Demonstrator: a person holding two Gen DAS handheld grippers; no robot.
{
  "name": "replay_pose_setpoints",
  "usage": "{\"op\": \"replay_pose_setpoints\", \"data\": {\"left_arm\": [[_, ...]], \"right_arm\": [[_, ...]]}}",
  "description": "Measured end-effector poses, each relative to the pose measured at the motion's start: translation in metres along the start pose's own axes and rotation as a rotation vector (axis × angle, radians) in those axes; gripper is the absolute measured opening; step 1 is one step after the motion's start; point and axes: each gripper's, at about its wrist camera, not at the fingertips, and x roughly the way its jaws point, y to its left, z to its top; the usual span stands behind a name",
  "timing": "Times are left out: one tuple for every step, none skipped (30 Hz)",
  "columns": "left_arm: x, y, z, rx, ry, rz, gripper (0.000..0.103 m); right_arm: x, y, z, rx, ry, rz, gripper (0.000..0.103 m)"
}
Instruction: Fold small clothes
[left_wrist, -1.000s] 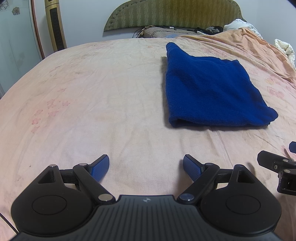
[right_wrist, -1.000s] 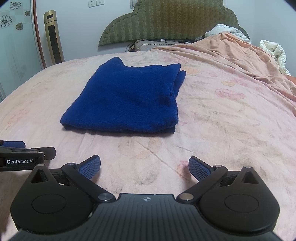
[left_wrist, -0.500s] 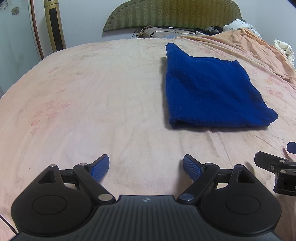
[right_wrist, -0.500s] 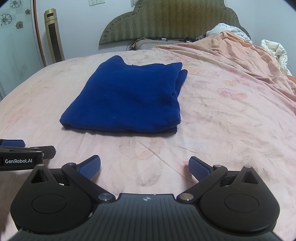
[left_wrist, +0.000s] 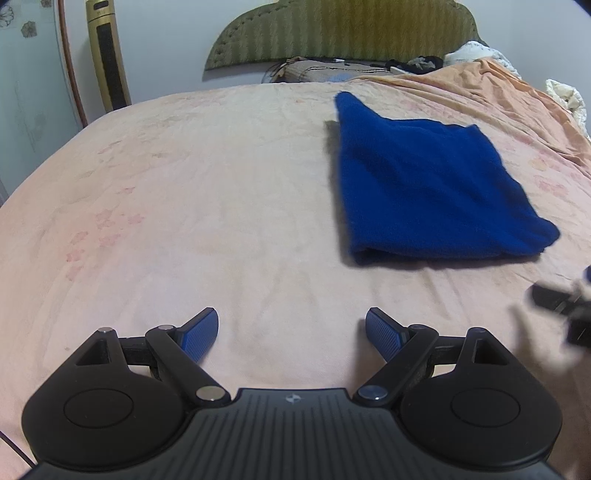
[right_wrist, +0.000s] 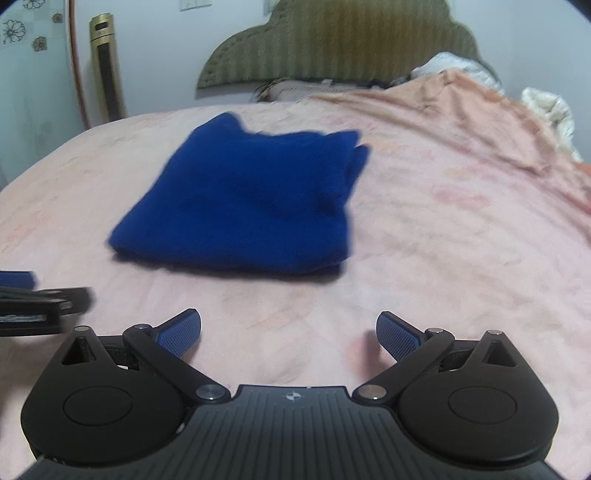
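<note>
Fingers (left_wrist: 201, 334) of the left gripper (left_wrist: 291, 334) stand wide apart with nothing between them, their blue ribbed pads (left_wrist: 384, 338) poised over bare pink bedsheet (left_wrist: 184, 206). Well beyond the left finger, at the far left of the left wrist view, a gold tower fan (left_wrist: 107, 59) stands against the wall, and straight ahead past both fingertips rises the green padded headboard (left_wrist: 343, 31). Ahead of and somewhat right of the right finger lies the folded blue garment (left_wrist: 432, 188), flat on the sheet, clear of both pads, its thick folded edge facing the gripper and one corner pointing away toward the headboard. Farther right, level with the fingertips, a blurred black part of the other gripper shows at the picture's edge. In the right wrist view, a blurred finger of the left gripper juts in from the left edge, just beside and outside the left finger (right_wrist: 181, 332) of the right gripper (right_wrist: 288, 332). The right gripper is also spread wide and empty over the sheet. Here the blue garment (right_wrist: 243, 203) lies ahead of the fingertips and a little toward the left finger, apart from both pads, its stacked layers showing along its right side. Beyond the right finger the peach blanket (right_wrist: 480, 122) rises in rumpled folds, with white bedding (right_wrist: 546, 107) bunched at the far right.
</note>
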Motion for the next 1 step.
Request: {"op": "replay_pose_setpoints", "data": {"left_arm": [[0.0010,0.0075,0.0009,-0.006,-0.006,0.010,0.087]], "right_arm": [[0.0023,-0.0100,0.0026,0.007,-0.010,-0.035,0.103]]}}
